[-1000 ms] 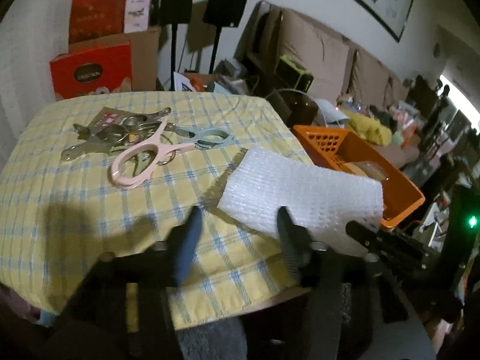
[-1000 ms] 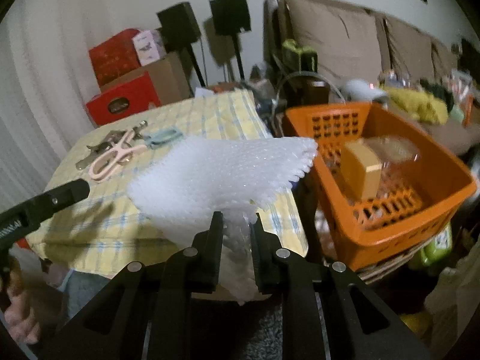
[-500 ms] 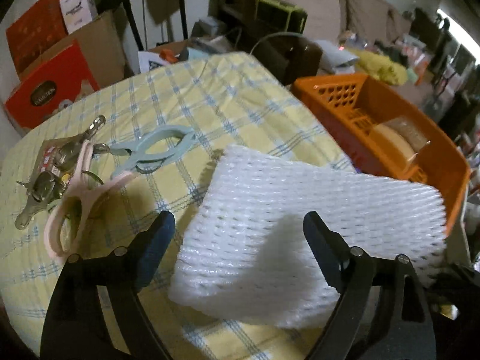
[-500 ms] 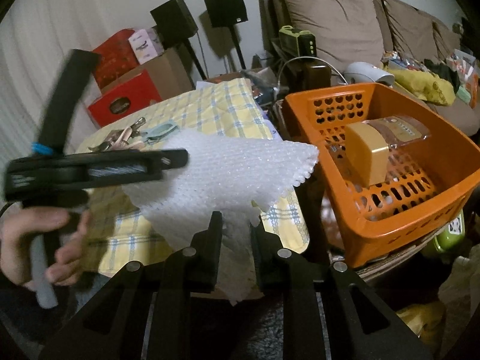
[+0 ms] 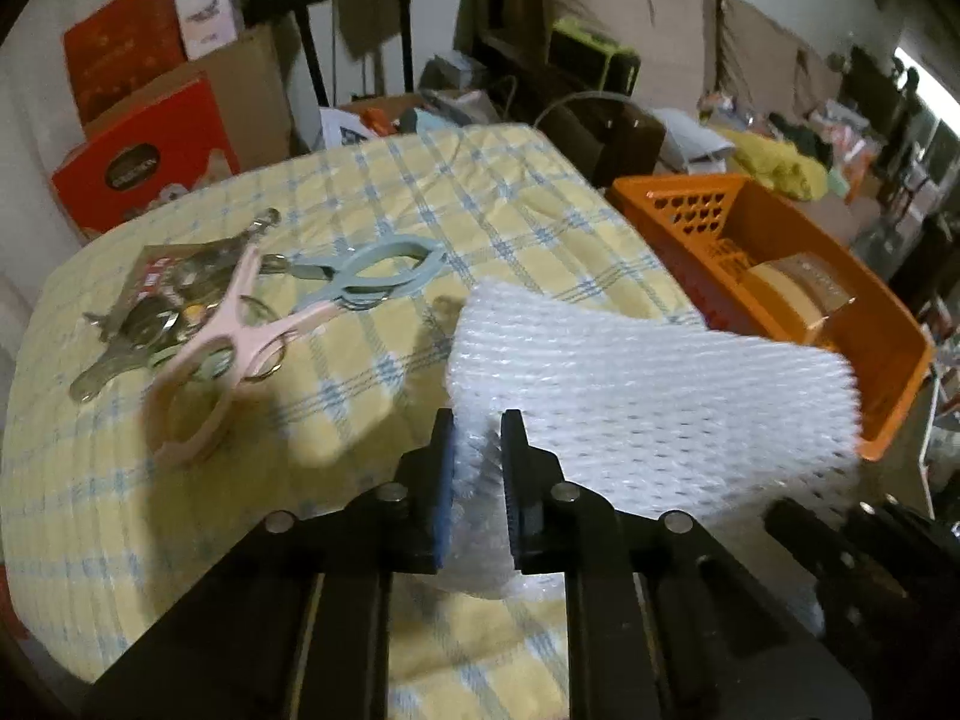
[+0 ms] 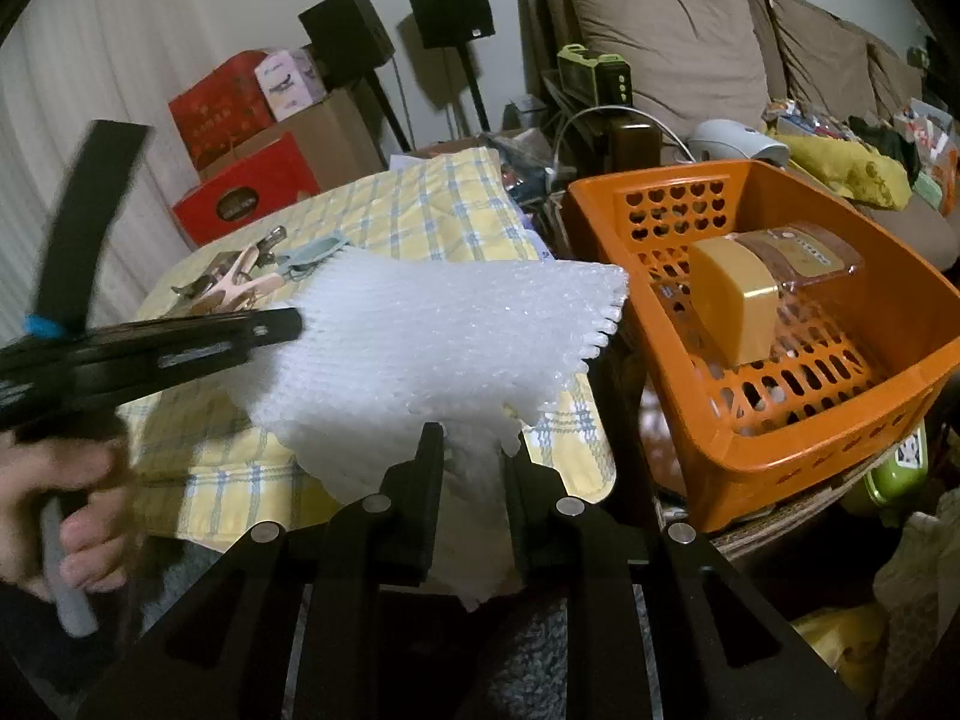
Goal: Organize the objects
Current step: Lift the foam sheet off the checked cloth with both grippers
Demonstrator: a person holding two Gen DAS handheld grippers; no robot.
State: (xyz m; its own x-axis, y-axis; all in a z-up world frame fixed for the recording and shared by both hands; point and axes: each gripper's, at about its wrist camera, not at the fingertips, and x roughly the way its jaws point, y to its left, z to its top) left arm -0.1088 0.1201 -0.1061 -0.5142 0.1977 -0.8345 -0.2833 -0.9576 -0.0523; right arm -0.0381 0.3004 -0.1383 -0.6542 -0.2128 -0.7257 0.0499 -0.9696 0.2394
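Note:
A white foam net sheet point(image 5: 648, 396) hangs in the air over the near right corner of the yellow checked table point(image 5: 420, 198). My left gripper point(image 5: 477, 438) is shut on its near left edge. My right gripper point(image 6: 474, 450) is shut on its other near edge; the sheet also shows in the right wrist view point(image 6: 432, 348). An orange basket point(image 6: 840, 432) stands to the right of the table and holds a tan box point(image 6: 735, 306) and a clear packet. Pink scissors point(image 5: 222, 348), pale blue scissors point(image 5: 372, 276) and metal tools lie on the table's left.
Red boxes point(image 5: 144, 162) and a cardboard box stand behind the table. Two black speakers on stands point(image 6: 444, 6) are at the wall. A brown sofa point(image 6: 690, 42) with clutter lies to the right. The left gripper's body point(image 6: 150, 348) crosses the right wrist view.
My left gripper was open in front of the sheet; it moved in and has shut on the sheet's near edge. My right gripper has kept its hold throughout.

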